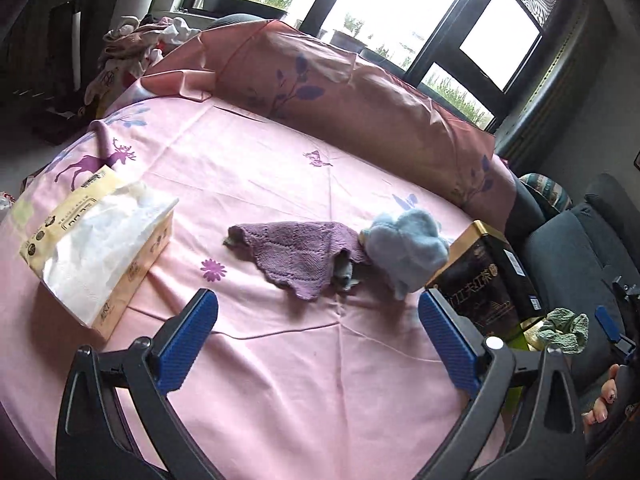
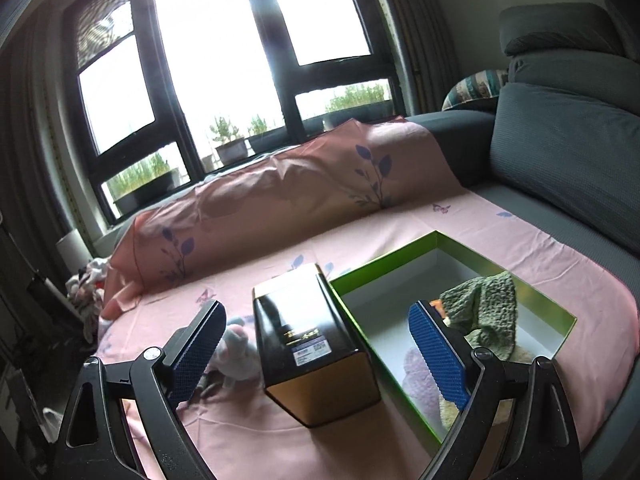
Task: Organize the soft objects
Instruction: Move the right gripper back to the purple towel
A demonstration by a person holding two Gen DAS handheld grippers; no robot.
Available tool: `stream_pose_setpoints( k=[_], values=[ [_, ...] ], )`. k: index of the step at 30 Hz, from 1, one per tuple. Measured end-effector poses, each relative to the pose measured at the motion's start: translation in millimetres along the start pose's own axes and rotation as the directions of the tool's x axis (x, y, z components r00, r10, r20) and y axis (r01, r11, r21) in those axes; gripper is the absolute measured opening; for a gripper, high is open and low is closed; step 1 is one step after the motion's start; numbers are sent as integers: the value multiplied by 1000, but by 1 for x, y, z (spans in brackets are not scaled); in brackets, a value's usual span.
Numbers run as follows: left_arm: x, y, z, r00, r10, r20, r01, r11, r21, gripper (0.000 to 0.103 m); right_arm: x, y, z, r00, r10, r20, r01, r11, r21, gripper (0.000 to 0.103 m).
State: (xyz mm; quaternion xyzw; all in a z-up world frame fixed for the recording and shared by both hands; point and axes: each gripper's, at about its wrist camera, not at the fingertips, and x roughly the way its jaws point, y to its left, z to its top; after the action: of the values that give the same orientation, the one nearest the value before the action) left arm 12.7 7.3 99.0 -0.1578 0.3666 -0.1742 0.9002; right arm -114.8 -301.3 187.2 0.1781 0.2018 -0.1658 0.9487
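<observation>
A purple knitted cloth lies flat on the pink sheet, with a light blue fluffy cloth bunched at its right end. My left gripper is open and empty, just short of the purple cloth. A green-rimmed open box stands at the right; a green textured cloth hangs over my right gripper's right finger above it. A pale purple cloth lies in the box. My right gripper is open, astride a black and gold tin.
A tissue pack lies at the left of the sheet. The black and gold tin stands between the cloths and the box. A pink pillow lines the far side. A grey sofa is to the right.
</observation>
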Motion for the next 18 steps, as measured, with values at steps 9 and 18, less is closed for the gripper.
stream_pose_setpoints(
  k=[9, 18],
  values=[
    [-3, 34, 4, 986, 164, 2, -164, 986, 1, 100, 40, 69, -29, 954, 233, -186, -246, 968, -46, 93],
    [-20, 62, 10, 945, 321, 59, -322, 947, 17, 100, 133, 156, -78, 863, 224, -452, -304, 946, -112, 93]
  ],
)
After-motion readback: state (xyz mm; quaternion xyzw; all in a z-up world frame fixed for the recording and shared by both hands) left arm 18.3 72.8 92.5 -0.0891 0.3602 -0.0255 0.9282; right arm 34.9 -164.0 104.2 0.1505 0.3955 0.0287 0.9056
